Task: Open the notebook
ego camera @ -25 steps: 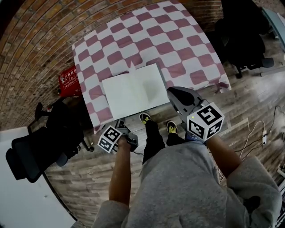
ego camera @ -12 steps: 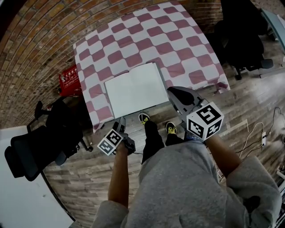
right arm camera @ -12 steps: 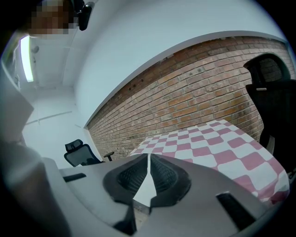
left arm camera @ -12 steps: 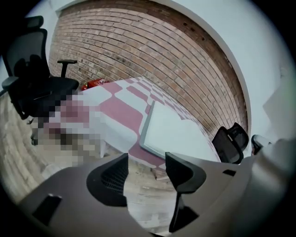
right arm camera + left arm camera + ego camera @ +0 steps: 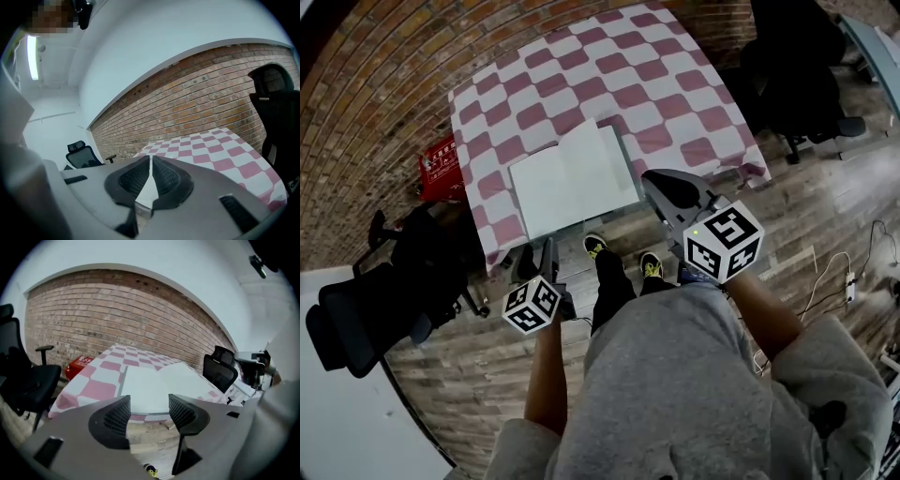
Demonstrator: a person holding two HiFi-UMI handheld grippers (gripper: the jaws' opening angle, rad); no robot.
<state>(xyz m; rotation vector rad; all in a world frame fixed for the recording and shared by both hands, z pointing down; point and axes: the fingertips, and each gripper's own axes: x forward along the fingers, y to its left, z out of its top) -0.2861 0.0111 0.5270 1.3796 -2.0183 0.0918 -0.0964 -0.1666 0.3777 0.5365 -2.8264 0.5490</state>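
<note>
Two grippers hang clear: left gripper [image 5: 149, 411], jaws opening with nothing between them; right gripper [image 5: 151, 176], jaws pressed together, empty. The white paper notebook [image 5: 572, 178] lies spread open at the near edge of the pink-and-white checked tablecloth [image 5: 675, 94] — an unheld page could flop shut, or a nudge could tip it off.

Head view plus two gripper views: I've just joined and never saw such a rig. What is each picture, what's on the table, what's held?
No robot here: a person holds a two-jaw gripper in each hand. The head view looks down from the person's head; each gripper view looks along its own jaws. A white-paged notebook lies open on the table with the pink-and-white checked cloth. The left gripper is opening its jaws with nothing between them; the right gripper is shut and empty.
</note>
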